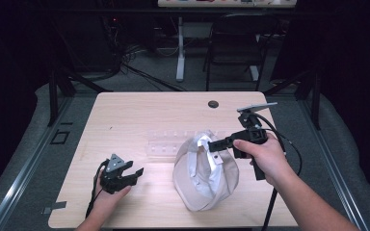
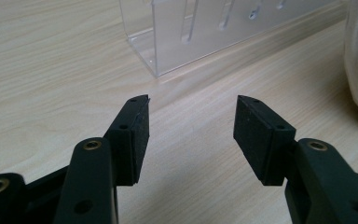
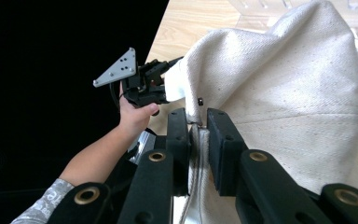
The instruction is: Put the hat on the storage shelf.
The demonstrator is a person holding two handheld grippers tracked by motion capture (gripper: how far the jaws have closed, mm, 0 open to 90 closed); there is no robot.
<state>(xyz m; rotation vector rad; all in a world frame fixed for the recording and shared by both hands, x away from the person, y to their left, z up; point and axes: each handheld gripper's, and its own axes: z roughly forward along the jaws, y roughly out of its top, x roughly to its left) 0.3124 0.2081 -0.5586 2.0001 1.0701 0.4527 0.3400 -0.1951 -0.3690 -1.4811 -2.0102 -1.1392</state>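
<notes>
- Currently, the right gripper (image 1: 215,145) is pinching the rim of a cream cloth cap (image 1: 203,173), with its jaws clamped on the cap's edge seam; the right gripper view is showing the fabric squeezed between the two black pads (image 3: 220,140).
- The cap is sitting near the middle of the wooden table (image 1: 125,115), just in front of a clear plastic rack (image 1: 166,142), with its gripped edge being held up while the rest seems to be resting on the wood.
- The left gripper (image 1: 134,174) is resting low at the table's near left, well apart from the cap, its jaws spread wide with nothing between them.
- Judging by this, the pick-up is looking done and the cap is only starting to lift; carrying it to the rack, if that is the goal, is remaining.
- The rack is transparent and partly hidden behind the cap, so its slots are hard to make out.
- The cap's underside and brim are not clearly showing.
</notes>
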